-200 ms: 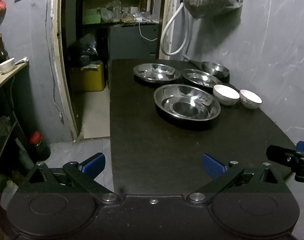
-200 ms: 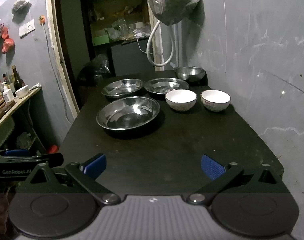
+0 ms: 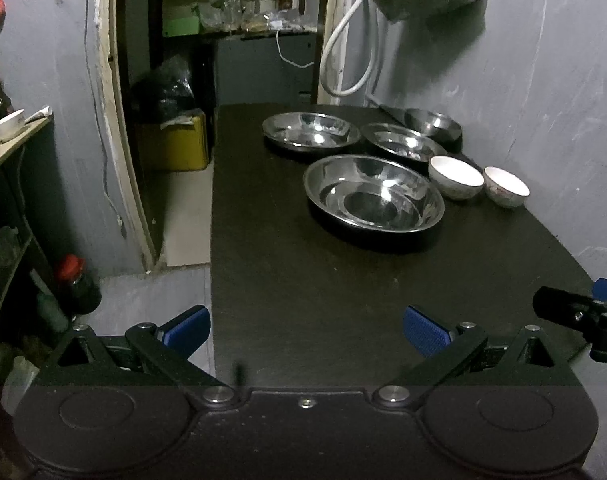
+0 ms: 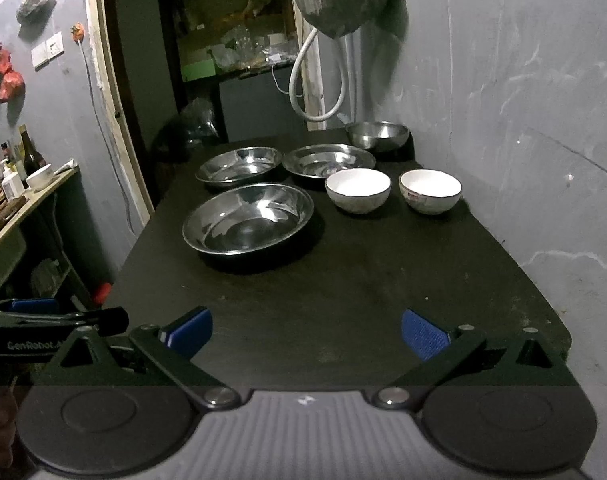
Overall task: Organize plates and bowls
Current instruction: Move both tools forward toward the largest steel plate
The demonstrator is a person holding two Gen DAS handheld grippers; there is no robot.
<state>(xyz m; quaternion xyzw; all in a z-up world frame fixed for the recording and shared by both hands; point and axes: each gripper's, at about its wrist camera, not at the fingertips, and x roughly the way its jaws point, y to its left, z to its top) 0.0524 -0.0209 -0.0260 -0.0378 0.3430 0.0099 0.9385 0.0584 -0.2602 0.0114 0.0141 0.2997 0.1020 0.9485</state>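
Black table [image 4: 343, 288] stands against a grey wall, and all dishware sits on its far half. Landmark: the large steel plate [image 4: 247, 218], nearest of the dishes to both cameras. Directly beyond it lie two further steel plates side by side, one at far left [image 4: 239, 166] and one at far right [image 4: 329, 160], close together; whether their rims touch cannot be confirmed in this dim light. Beyond the far right plate, at the table's back corner by the wall, sits a small steel bowl [image 4: 377, 134]. To the right of the large steel plate stand two white bowls, upright and empty: the nearer white bowl [image 4: 358, 190] just beside its rim, the outer white bowl [image 4: 430, 191] closer to the wall, the two apart. Left gripper [image 3: 306, 330] hangs over the table's near left edge, jaws spread wide, holding nothing. Right gripper [image 4: 306, 330] hangs above the table's near end, jaws likewise spread and empty, well short of the large steel plate.
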